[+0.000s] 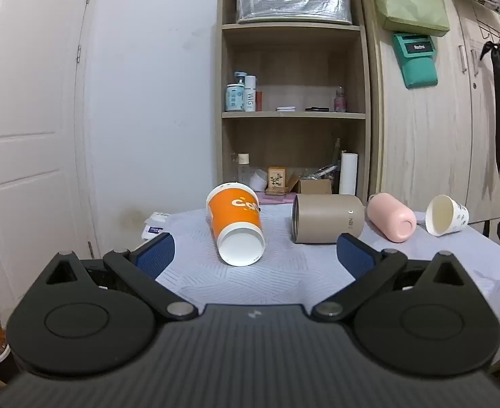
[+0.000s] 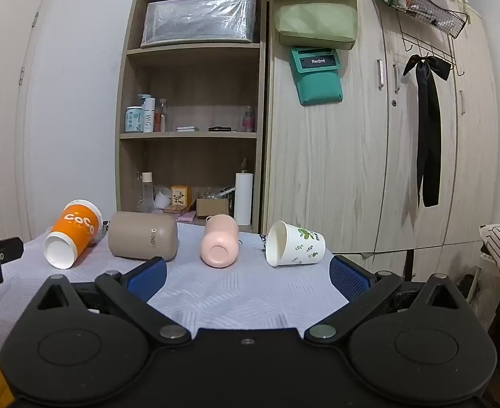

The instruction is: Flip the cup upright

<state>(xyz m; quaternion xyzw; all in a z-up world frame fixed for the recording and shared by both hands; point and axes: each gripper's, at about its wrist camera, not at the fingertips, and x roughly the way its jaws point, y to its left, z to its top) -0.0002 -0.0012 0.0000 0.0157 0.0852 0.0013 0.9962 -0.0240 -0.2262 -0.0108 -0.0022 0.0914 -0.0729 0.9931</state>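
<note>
Several cups lie on their sides in a row on the cloth-covered table [image 1: 236,282]. An orange paper cup [image 1: 235,223] lies at the left, base toward me. A tan cup [image 1: 328,218], a pink cup [image 1: 391,216] and a white leaf-print paper cup [image 1: 446,215] follow to the right. My left gripper [image 1: 255,255] is open and empty, just short of the orange cup. My right gripper [image 2: 248,277] is open and empty, short of the pink cup [image 2: 220,244] and the white cup [image 2: 295,243]. The orange cup [image 2: 73,233] and tan cup [image 2: 143,235] lie left of it.
A wooden shelf unit [image 2: 190,102] with bottles and boxes stands behind the table, a wardrobe [image 2: 368,170] to its right. A white door [image 1: 29,119] is at the left. A small packet [image 1: 154,226] lies at the table's far left corner.
</note>
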